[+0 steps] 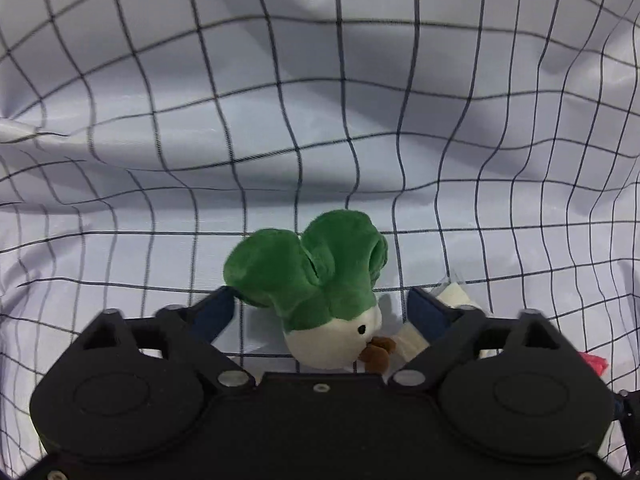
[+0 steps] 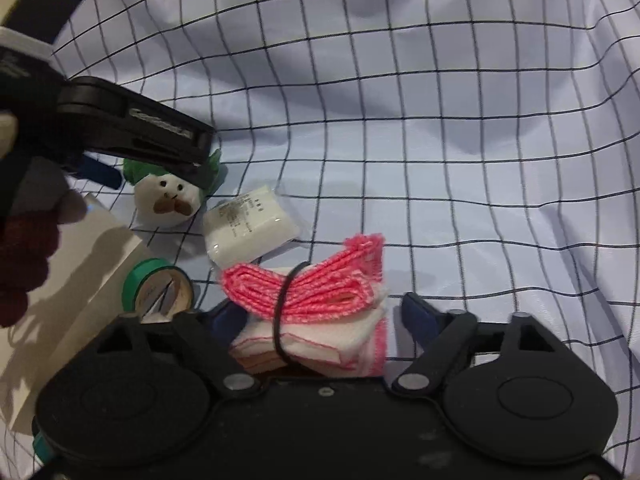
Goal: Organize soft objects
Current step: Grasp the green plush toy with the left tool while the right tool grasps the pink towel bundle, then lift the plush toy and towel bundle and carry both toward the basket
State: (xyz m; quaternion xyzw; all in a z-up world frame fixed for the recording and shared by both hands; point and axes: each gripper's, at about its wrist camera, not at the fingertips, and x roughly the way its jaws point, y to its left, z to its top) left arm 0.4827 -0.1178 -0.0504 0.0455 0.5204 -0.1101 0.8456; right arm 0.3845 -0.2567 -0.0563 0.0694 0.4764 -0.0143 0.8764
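Two claws, both with fingers apart: your left gripper (image 1: 320, 304) straddles the green-topped plush (image 1: 320, 288) without pressing it, and your right gripper (image 2: 320, 312) flanks the banded pink cloth bundle (image 2: 316, 300). A wrapped white packet (image 2: 250, 224) lies at eleven o'clock from the bundle on the checked sheet (image 2: 440, 120).

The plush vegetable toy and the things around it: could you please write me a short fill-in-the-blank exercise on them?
1. The plush toy has a white body and ___ leaves.
2. The folded pink cloths are bound by a black ___.
3. The cloth under everything is white with a dark ___ pattern.
4. The tape roll lies beside the pink cloths and is ___.

Answers: green; band; grid; green
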